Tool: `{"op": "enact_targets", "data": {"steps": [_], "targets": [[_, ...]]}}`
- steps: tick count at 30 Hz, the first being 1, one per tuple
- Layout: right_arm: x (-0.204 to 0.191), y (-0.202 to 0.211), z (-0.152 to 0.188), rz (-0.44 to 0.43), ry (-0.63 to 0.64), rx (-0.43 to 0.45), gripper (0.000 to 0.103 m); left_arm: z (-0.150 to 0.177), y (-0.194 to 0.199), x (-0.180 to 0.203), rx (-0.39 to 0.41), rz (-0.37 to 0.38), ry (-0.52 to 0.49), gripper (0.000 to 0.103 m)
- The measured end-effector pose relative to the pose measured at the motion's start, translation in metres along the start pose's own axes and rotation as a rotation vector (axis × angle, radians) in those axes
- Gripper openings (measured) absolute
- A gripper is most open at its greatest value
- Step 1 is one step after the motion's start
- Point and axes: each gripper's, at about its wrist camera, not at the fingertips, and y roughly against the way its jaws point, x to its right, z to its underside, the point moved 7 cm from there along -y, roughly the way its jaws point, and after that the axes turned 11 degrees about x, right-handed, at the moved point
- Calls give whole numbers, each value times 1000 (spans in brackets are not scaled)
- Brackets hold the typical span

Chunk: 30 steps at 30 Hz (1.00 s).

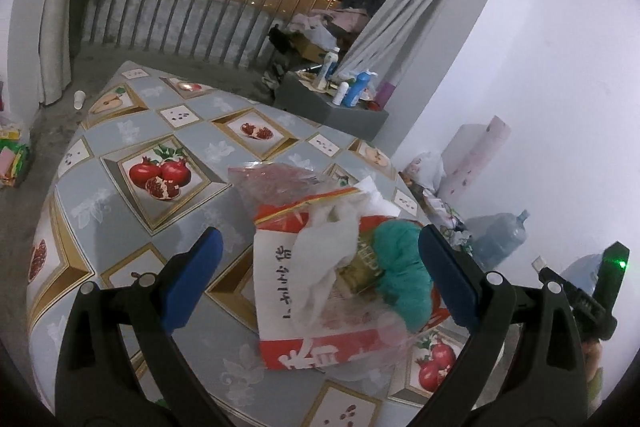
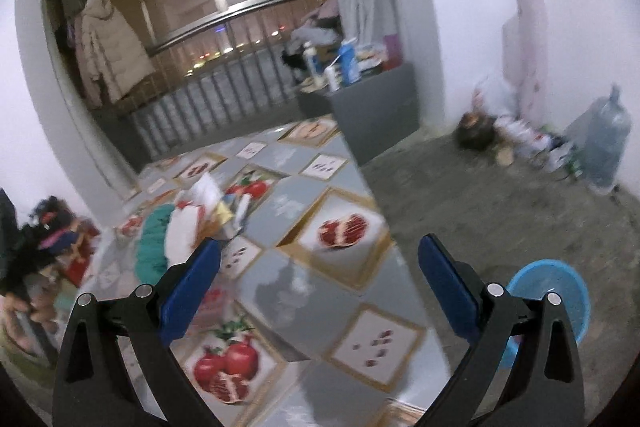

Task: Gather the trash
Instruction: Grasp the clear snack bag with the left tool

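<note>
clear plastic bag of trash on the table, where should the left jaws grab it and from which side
Grip the bunched, loose mouth of the clear plastic bag, at its far end, coming from above. The near body bulges with a red-and-white paper packet and teal cloth, probably too wide for the open left gripper.

A pomegranate-print cloth covers the worktop (image 1: 132, 131). Beyond stand a grey cabinet (image 2: 376, 107) crowded with bottles, a balcony railing (image 1: 224, 3), a hanging padded coat (image 2: 108, 43), and a blue basin (image 2: 560, 291) on the floor

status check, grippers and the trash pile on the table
Left gripper open, fingers straddling the trash pile. Right gripper open, empty, over the table. Blue bin on floor at right. Nothing blocking.
</note>
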Motion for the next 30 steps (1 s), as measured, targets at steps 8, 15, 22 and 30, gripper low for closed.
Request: {"op": "enact_targets", "data": {"steps": [8, 15, 22, 30], "targets": [[-27, -30, 16, -94, 1, -67, 93, 5, -20, -9, -16, 27, 3, 94], [-35, -44, 18, -128, -10, -94, 88, -2, -49, -11, -54, 50, -48, 77], [-34, -55, 23, -142, -33, -123, 88, 13, -87, 5, -127, -77, -486, 61], [-32, -58, 23, -149, -41, -129, 87, 31, -129, -1, -262, -121, -619, 29]]}}
